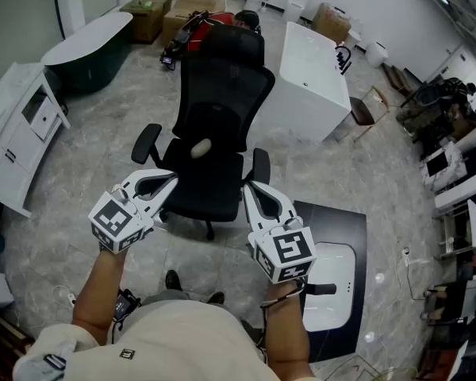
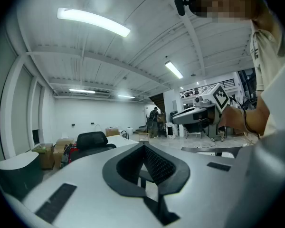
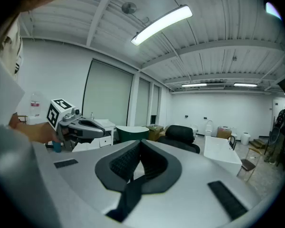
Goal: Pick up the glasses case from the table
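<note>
A grey marbled floor point(image 1: 71, 205) is spreading under everything. A white rectangular tub point(image 1: 313, 78) is standing at the far right, just beside a black office chair point(image 1: 222, 101) that is sitting in the middle with its backrest on the far side. The person is holding both tools out over the chair's near edge. The left tool point(image 1: 171, 176) is showing its jaws pressed together with nothing between them. The right tool point(image 1: 248, 187) is showing its jaws meeting at the tips, also empty. What looks to be the glasses case point(image 1: 200, 148), a small pale oval shape, is lying on the chair where seat meets backrest, between and beyond the two tools, touching neither.
</note>
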{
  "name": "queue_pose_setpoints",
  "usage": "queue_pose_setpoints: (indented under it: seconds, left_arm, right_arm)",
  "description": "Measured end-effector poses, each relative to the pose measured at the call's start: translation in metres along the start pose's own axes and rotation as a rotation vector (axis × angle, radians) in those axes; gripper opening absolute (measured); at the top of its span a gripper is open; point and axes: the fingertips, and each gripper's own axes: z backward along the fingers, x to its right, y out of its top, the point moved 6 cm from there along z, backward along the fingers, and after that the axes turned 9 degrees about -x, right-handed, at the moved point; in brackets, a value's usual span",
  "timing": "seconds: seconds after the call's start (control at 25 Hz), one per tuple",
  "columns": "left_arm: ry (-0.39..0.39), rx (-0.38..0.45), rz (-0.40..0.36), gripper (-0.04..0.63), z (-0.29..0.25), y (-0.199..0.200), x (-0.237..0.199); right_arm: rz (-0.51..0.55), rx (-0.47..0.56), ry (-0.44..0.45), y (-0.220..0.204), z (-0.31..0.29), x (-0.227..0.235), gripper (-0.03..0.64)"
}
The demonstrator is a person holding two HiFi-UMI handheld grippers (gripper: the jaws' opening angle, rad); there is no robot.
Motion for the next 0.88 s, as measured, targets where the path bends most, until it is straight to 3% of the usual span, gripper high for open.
queue_pose_setpoints:
  seconds: [0.56,0.88]
  left_arm:
    - [-0.043,0.003,0.026,0.015,-0.004,-0.019,-0.052]
    - [-0.077,0.010,0.023,0.015,-0.010,-0.031,-0.075]
  right_arm:
    - [-0.026,-0.038,-0.018,0.000,-0.053,-0.015,0.022]
    - [-0.100,-0.031,-0.027,0.000,-0.078,-0.020,0.025]
